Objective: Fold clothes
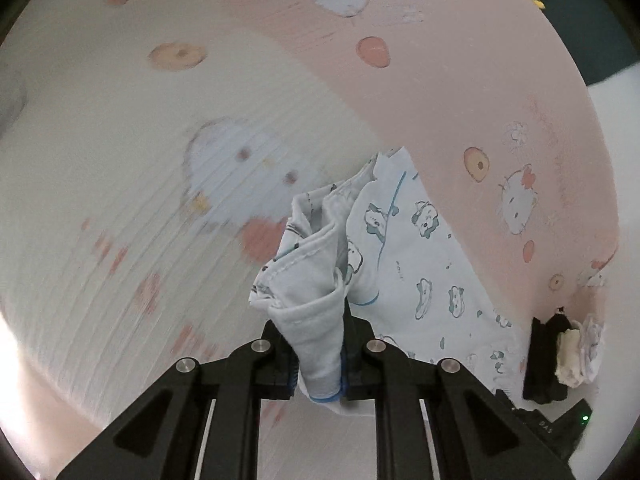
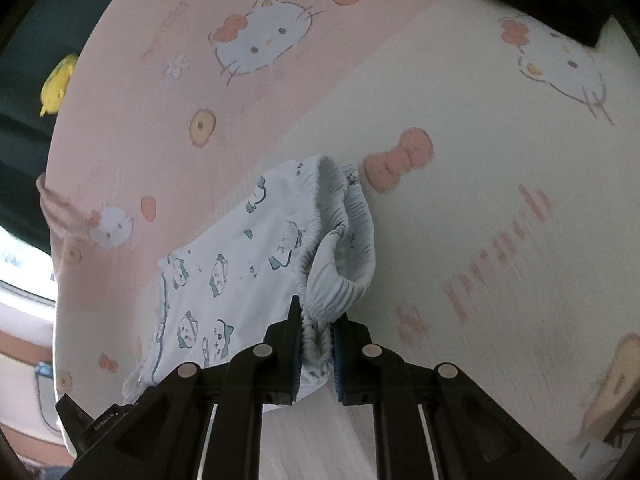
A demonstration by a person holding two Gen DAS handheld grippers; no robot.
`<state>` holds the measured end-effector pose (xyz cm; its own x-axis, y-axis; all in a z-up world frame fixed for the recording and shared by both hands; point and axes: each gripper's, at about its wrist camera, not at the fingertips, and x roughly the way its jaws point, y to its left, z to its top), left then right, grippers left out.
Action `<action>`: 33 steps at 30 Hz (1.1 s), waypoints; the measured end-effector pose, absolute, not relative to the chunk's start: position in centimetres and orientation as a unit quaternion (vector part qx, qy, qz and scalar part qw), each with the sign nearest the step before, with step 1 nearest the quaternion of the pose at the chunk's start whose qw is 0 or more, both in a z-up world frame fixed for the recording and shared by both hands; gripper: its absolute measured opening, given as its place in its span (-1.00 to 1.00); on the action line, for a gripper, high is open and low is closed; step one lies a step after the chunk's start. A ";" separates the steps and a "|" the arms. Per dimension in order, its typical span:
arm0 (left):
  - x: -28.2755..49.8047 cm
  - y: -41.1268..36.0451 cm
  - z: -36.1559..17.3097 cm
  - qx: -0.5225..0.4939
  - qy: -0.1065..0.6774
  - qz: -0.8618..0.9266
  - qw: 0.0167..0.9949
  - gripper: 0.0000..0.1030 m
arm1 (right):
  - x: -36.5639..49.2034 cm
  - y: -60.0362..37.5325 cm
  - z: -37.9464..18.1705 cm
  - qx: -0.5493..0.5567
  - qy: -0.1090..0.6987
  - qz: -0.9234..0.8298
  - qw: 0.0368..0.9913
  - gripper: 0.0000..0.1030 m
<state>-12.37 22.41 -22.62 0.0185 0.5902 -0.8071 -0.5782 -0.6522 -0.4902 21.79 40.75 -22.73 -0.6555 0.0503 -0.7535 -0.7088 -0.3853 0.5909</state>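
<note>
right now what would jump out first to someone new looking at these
The pale blue cartoon-print cotton shorts stretch between both tongs: the right tongs are shut on the gathered elastic waistband, the left tongs on a bunched hem. Behind lies the pink-and-cream cat-print bedsheet, with a yellow plush toy at its far edge.

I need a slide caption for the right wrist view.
Right gripper clamps the shorts' elastic waistband above the cartoon-print sheet.

My left tongs [image 1: 318, 354] are matte black, with round silver screws on the linkage arms and blue pads inside the fingers. My right tongs [image 2: 316, 350] match: black, silver screws, blue ribbed pads.
</note>
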 end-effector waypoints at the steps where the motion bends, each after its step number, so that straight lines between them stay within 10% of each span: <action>1: -12.3 22.1 -22.6 -0.579 -0.004 0.699 0.419 -0.76 | 22.1 40.3 -22.7 -0.333 0.490 0.768 0.244 -0.81; 16: -11.6 20.6 -24.2 -0.581 0.031 0.684 0.440 -0.76 | 24.4 37.6 -23.9 -0.374 0.473 0.763 0.231 -0.80; 24: -13.6 18.3 -25.5 -0.645 -0.104 0.619 0.437 -0.71 | 24.3 37.6 -24.3 -0.386 0.470 0.760 0.228 -0.49; 30: -14.0 16.6 -22.7 -0.613 -0.093 0.657 0.428 0.33 | 25.3 36.4 -21.7 -0.383 0.419 0.785 0.247 0.13; 33: -14.4 15.4 -22.2 -0.605 -0.095 0.667 0.424 0.34 | 26.6 35.4 -20.8 -0.371 0.392 0.803 0.253 0.13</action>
<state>-14.44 15.38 -22.17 0.0916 0.6813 -0.7262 -0.4511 -0.6218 -0.6402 26.57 35.38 -20.77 -0.5966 0.1147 -0.7943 -0.6965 -0.5656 0.4415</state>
